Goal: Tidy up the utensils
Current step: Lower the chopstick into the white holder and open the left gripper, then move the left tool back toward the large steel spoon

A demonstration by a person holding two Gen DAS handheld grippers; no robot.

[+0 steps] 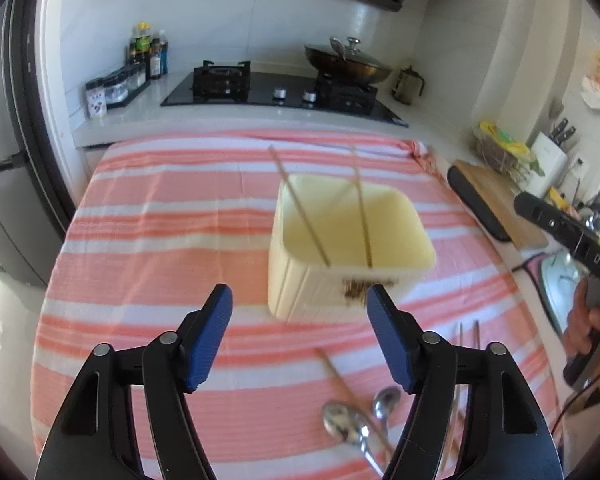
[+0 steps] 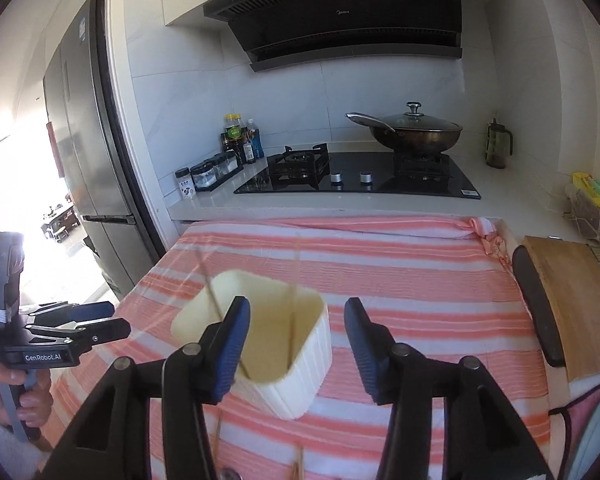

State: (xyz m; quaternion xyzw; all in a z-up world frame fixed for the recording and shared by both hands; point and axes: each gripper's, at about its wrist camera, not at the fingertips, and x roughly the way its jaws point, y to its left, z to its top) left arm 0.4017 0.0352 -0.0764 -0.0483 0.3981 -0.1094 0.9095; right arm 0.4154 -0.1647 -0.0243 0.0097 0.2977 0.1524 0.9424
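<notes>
A cream ribbed plastic container (image 1: 340, 248) stands on the pink striped cloth (image 1: 160, 220), with two wooden chopsticks (image 1: 300, 208) leaning inside it. My left gripper (image 1: 300, 312) is open and empty, just short of the container's near left side. Two metal spoons (image 1: 348, 424) and a loose chopstick (image 1: 340, 380) lie on the cloth by its right finger. More sticks (image 1: 468, 336) lie to the right. In the right wrist view the container (image 2: 284, 344) sits between my fingers; my right gripper (image 2: 296, 324) is open and empty above it. The left gripper (image 2: 80, 328) shows at left.
A wooden cutting board (image 2: 572, 304) lies at the cloth's right edge. Behind are a gas hob (image 2: 360, 176), a lidded wok (image 2: 416, 128), sauce bottles (image 2: 240, 140) and a fridge (image 2: 84, 152). A knife block (image 1: 548, 160) stands at the right.
</notes>
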